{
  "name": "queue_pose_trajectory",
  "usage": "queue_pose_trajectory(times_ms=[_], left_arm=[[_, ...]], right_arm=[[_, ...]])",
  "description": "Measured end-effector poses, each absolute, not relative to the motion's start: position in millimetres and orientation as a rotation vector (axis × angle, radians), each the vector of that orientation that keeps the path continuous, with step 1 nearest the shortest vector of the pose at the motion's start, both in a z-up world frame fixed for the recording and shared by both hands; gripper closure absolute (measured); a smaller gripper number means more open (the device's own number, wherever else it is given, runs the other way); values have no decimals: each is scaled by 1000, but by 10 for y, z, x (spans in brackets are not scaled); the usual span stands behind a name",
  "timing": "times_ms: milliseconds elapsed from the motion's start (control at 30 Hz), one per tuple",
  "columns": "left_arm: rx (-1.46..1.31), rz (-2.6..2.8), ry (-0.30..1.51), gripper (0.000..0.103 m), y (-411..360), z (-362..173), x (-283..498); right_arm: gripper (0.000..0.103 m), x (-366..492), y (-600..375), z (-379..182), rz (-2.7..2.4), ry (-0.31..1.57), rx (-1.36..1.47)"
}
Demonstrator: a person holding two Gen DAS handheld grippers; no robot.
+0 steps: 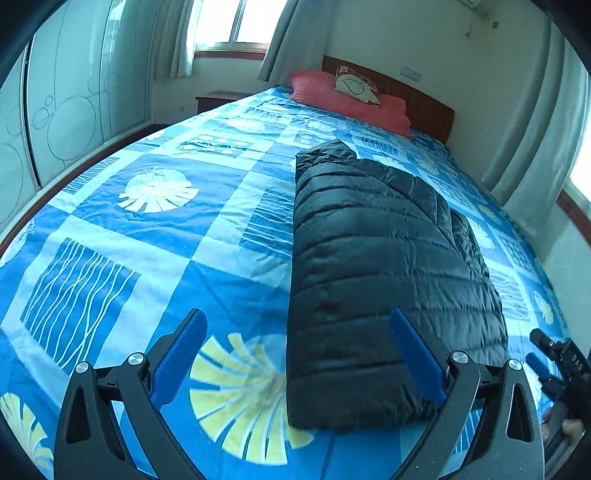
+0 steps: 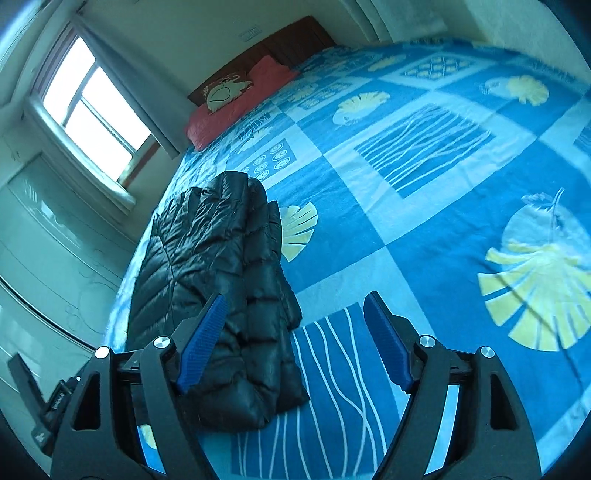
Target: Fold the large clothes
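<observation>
A black quilted puffer jacket (image 1: 376,266) lies folded into a long narrow bundle on the blue patterned bedspread (image 1: 147,221). My left gripper (image 1: 299,354) is open and empty, held just above the jacket's near end, its right finger over the jacket. In the right wrist view the jacket (image 2: 221,266) lies at the left. My right gripper (image 2: 295,343) is open and empty above the jacket's near right corner. The right gripper also shows at the edge of the left wrist view (image 1: 554,362).
A red pillow (image 1: 343,99) and a patterned cushion (image 1: 356,85) lie at the wooden headboard (image 1: 424,107). A wardrobe (image 1: 66,103) stands to the left of the bed. Windows with curtains (image 1: 229,22) are behind.
</observation>
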State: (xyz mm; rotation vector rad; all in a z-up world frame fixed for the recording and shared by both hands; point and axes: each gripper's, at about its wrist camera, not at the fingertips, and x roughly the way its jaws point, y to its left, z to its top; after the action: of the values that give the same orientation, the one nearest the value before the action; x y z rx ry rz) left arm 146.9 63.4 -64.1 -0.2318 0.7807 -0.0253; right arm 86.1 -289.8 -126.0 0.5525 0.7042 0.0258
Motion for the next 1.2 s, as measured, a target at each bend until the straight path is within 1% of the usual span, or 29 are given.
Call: queue_pose_trajectory(times_ms=[367, 700, 1200], left_arm=[[-138, -12, 743, 5, 376, -513, 1035], [-85, -19, 706, 5, 214, -372, 811], [-80, -13, 703, 5, 162, -384, 763]], right_arm=[[18, 429, -2328, -939, -27, 647, 262], [13, 222, -1995, -703, -8, 584, 140], [13, 151, -1855, -672, 7, 573, 106]])
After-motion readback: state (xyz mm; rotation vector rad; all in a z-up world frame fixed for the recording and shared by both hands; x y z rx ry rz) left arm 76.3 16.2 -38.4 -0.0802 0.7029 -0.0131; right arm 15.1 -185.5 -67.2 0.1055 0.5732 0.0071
